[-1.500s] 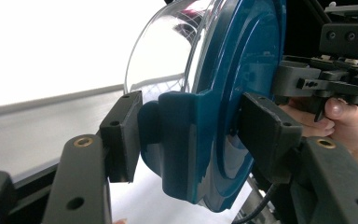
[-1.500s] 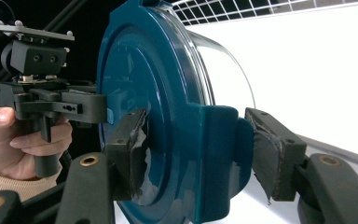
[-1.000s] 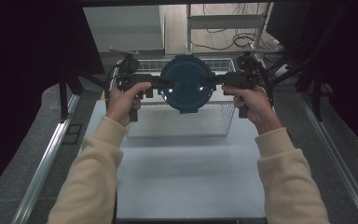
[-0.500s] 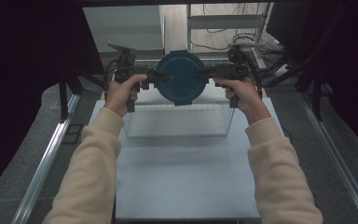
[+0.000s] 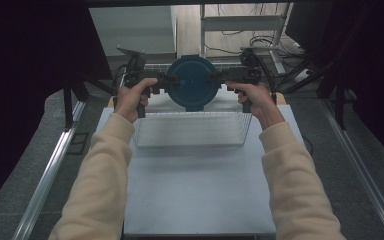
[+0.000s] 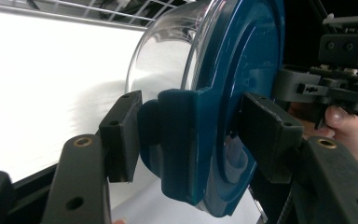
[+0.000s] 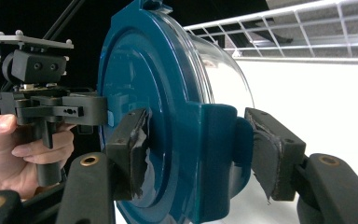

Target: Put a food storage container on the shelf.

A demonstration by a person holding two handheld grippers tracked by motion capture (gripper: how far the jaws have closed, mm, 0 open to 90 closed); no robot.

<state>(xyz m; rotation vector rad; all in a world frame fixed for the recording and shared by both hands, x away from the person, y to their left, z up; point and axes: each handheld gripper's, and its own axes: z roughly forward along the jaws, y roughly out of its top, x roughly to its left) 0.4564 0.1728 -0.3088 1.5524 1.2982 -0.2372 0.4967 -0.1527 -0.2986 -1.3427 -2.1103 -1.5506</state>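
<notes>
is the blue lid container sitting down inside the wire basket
No, the blue-lidded container is held up between the two hand-held grippers, above the wire basket's far rim.

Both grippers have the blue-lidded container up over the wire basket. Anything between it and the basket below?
Nothing visible. The container hangs clamped by the left gripper and right gripper above the far edge of the wire basket, whose open top looks empty beneath it.

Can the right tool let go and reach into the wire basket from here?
Probably yes: the basket is open-topped below the right tool. But then the left tool alone holds the lidded bowl.
</notes>
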